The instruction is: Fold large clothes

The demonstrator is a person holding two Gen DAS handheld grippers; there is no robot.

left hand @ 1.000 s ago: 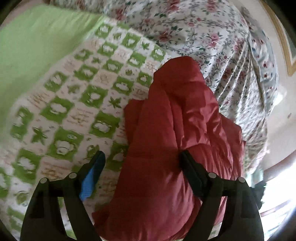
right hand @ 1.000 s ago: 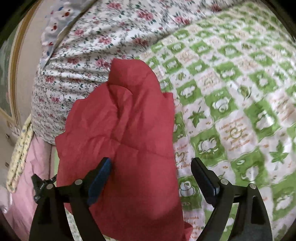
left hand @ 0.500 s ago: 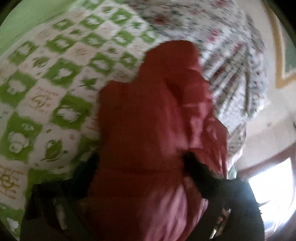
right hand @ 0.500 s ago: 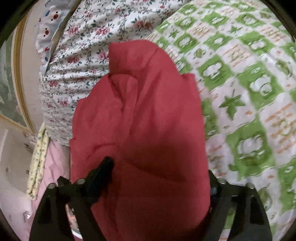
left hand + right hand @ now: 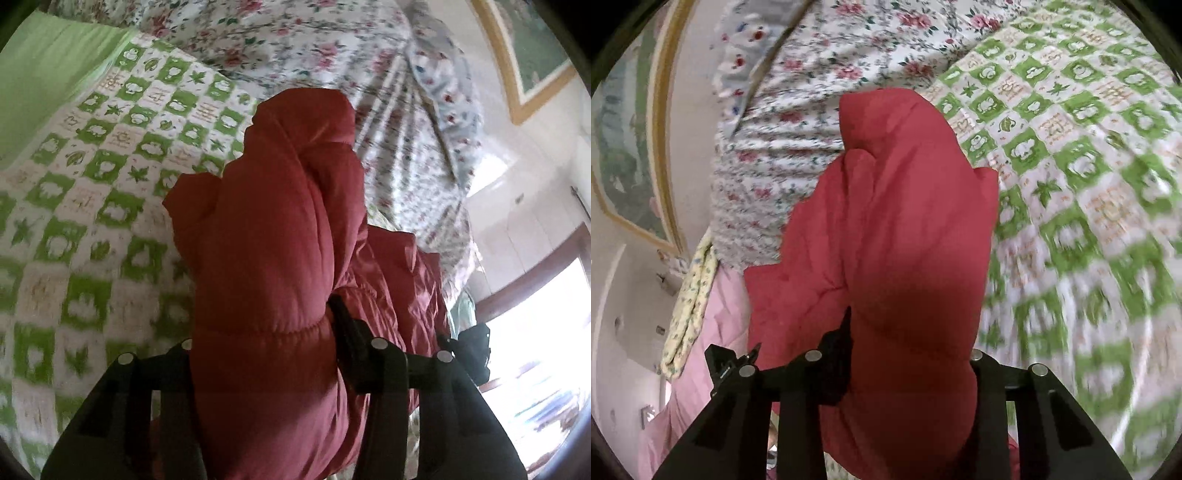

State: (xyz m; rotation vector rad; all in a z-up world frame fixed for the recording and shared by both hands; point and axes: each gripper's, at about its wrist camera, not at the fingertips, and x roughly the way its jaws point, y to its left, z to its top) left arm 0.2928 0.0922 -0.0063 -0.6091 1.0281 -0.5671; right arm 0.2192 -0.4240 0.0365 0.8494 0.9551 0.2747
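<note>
A puffy red padded jacket (image 5: 266, 236) lies bunched on the green-and-white checked bed cover (image 5: 92, 206). My left gripper (image 5: 264, 332) is shut on a thick fold of the jacket near its elastic hem; only the right finger (image 5: 343, 325) shows, the other is buried in fabric. In the right wrist view the same red jacket (image 5: 897, 229) fills the middle. My right gripper (image 5: 908, 350) is shut on another thick fold; the left finger (image 5: 842, 343) shows, the right one is hidden under cloth.
A floral quilt (image 5: 332, 55) is heaped behind the jacket. A framed picture (image 5: 524, 55) hangs on the wall. Pink bedding (image 5: 713, 314) and a yellow patterned cloth (image 5: 690, 295) hang at the bed's edge. A bright window (image 5: 535, 350) is at right.
Both grippers went from open around the jacket to shut on its folds. The jacket has bunched up and risen toward both cameras.
</note>
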